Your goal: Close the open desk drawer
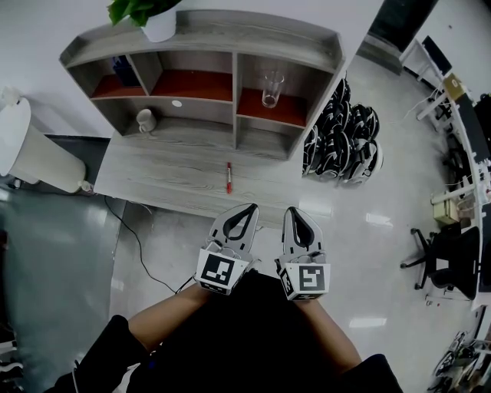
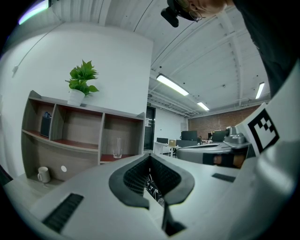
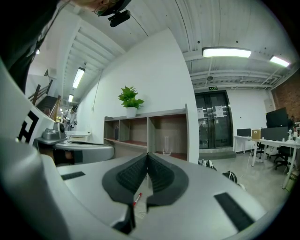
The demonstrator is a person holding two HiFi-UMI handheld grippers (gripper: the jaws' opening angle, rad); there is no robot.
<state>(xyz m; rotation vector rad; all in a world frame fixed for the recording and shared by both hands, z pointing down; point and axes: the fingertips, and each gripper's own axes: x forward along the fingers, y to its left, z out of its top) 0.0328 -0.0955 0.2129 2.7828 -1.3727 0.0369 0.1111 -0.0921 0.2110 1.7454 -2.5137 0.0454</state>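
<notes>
Left tongs (image 1: 248, 209), right tongs (image 1: 294, 212): my jaws pressed together on both, nothing between. Held side by side, level, tips near front edge of desk (image 1: 153, 173). Red pen (image 1: 229, 177) on desk just ahead of left tongs. Drawer: can't make it out in any view.

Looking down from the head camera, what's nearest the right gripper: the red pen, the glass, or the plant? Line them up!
1. Red pen, on the desktop, just ahead.
2. Glass, right cubby of the shelf.
3. Plant, atop the shelf, far left.
</notes>
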